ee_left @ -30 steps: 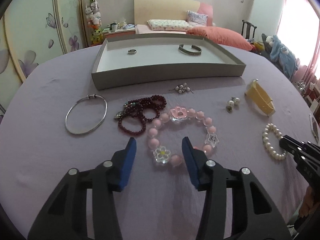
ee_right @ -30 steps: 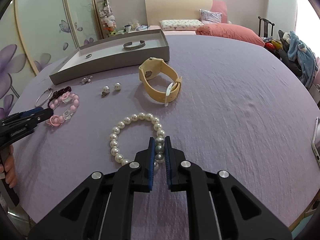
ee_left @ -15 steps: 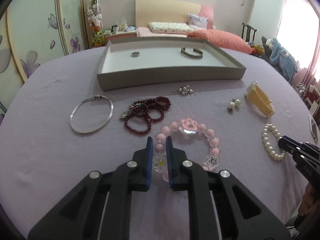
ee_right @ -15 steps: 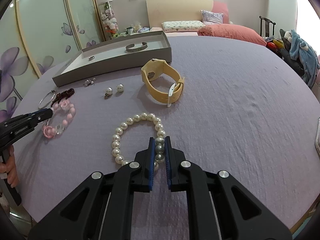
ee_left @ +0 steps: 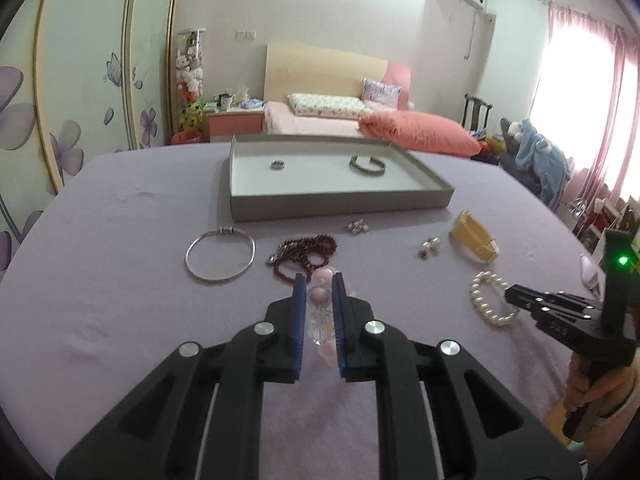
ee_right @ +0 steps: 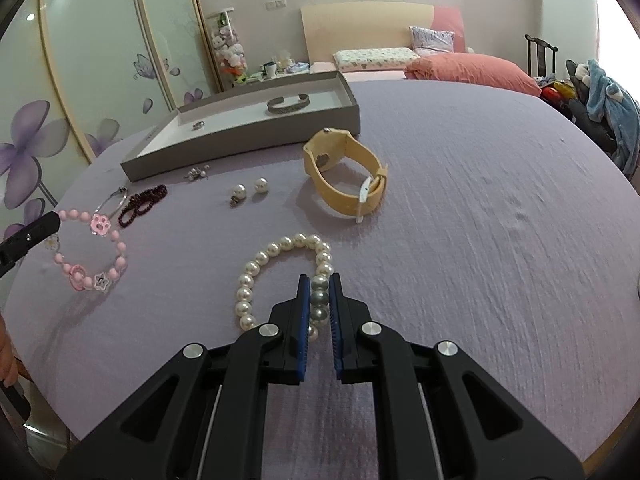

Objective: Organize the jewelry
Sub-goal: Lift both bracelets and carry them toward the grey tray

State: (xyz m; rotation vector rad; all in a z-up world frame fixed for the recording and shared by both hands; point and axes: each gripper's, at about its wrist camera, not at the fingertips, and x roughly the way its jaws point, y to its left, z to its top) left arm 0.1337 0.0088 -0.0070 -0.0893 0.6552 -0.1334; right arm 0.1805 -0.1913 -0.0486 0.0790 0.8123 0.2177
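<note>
My left gripper (ee_left: 319, 280) is shut on the pink bead bracelet (ee_left: 320, 300) and holds it lifted off the purple tablecloth; in the right wrist view the bracelet (ee_right: 90, 254) hangs from the left fingertips (ee_right: 44, 226). My right gripper (ee_right: 319, 282) is shut on the pearl bracelet (ee_right: 280, 276), which lies on the cloth; it also shows in the left wrist view (ee_left: 490, 298). The grey tray (ee_left: 340, 202) at the back holds a ring (ee_left: 277, 165) and a metal cuff (ee_left: 367, 165).
On the cloth lie a silver bangle (ee_left: 220, 258), a dark red bead strand (ee_left: 304, 254), a small earring cluster (ee_left: 357, 227), pearl earrings (ee_right: 249, 191) and a yellow watch (ee_right: 346, 178). A bed and chair stand behind the table.
My left gripper closed on the pink bead bracelet and lifted it off the cloth. My right gripper stayed shut on the pearl bracelet.
</note>
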